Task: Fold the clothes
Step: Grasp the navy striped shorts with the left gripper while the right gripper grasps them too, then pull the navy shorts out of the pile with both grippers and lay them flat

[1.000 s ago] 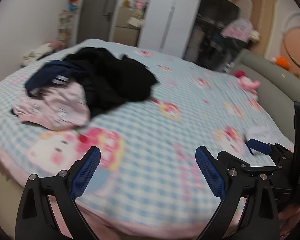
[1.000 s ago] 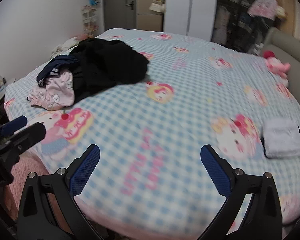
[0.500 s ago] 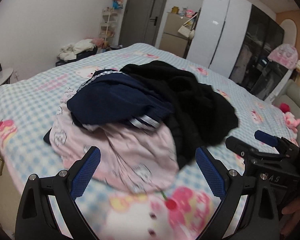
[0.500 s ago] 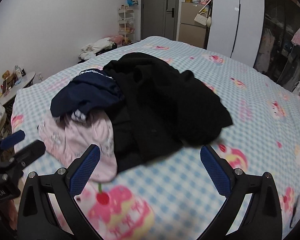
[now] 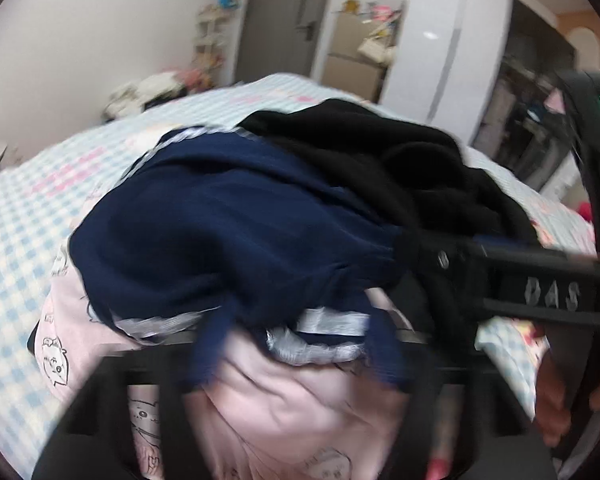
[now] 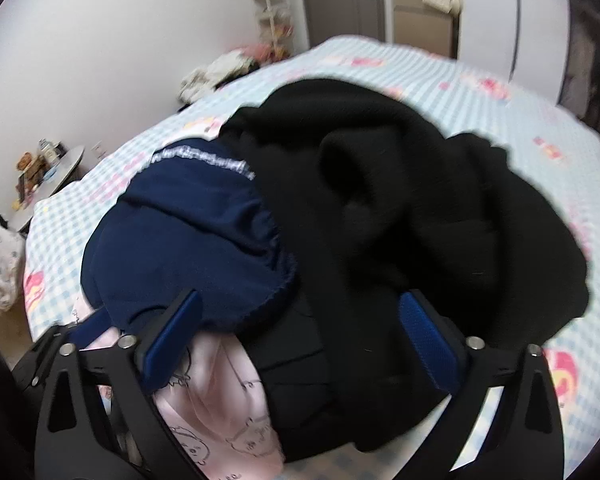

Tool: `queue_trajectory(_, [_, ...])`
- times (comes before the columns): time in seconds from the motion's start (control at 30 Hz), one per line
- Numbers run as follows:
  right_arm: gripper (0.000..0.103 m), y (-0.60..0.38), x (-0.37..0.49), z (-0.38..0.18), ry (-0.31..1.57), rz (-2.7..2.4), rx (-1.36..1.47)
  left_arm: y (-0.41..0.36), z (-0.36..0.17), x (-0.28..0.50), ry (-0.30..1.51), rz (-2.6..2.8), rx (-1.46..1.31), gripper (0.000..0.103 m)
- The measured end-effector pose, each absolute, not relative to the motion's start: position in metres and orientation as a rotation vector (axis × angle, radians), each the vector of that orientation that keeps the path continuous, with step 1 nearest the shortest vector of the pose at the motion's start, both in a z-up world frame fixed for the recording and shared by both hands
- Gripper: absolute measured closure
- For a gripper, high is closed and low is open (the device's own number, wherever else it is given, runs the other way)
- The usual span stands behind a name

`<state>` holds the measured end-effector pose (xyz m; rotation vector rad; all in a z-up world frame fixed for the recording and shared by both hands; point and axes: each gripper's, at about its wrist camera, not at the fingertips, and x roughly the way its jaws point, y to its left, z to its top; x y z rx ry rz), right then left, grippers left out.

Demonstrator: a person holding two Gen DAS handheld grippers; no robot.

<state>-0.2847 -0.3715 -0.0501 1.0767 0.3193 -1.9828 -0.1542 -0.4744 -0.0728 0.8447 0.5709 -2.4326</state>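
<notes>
A: Where's the laundry from where you sit?

B: Heaped on the bed, on the blue checked cover. A black garment lies on top, a navy garment with a silvery trim overlaps it at the left, and a pink printed garment sits underneath at the near edge.

A: And your right gripper?

B: My jaws stand wide open, down on the pile: one blue pad at the navy and pink cloth, the other on the black. Nothing is gripped.

A: The left gripper?

B: Blurred badly. The fingers look spread over the pink and navy cloth, but I cannot tell whether they grip anything. The right tool's dark body crosses that view, with a hand at the lower right.
</notes>
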Motion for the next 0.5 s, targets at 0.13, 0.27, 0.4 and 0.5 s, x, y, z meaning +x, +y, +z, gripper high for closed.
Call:
queue_trajectory(0.13, [0.059, -0.378, -0.278, -0.059, 0.322, -1.898, 1.107, -0.471, -0.065, -0.14, 0.654, -2.479, 0.797, 0.086])
queue_trajectory(0.27, [0.077, -0.374, -0.256, -0.06, 0.348, -1.862, 1.076, -0.446, -0.046, -0.123, 0.64, -2.587, 0.799, 0.088])
queue_trajectory(0.4, [0.077, -0.335, -0.234, -0.046, 0.332, -1.907, 1.037, -0.41, -0.03, -0.108, 0.636, -2.666, 0.842, 0.088])
queue_trajectory(0.5, [0.077, -0.289, -0.225, -0.042, 0.281, -1.94, 1.06, -0.378, -0.023, -0.096, 0.651, -2.732, 0.88, 0.088])
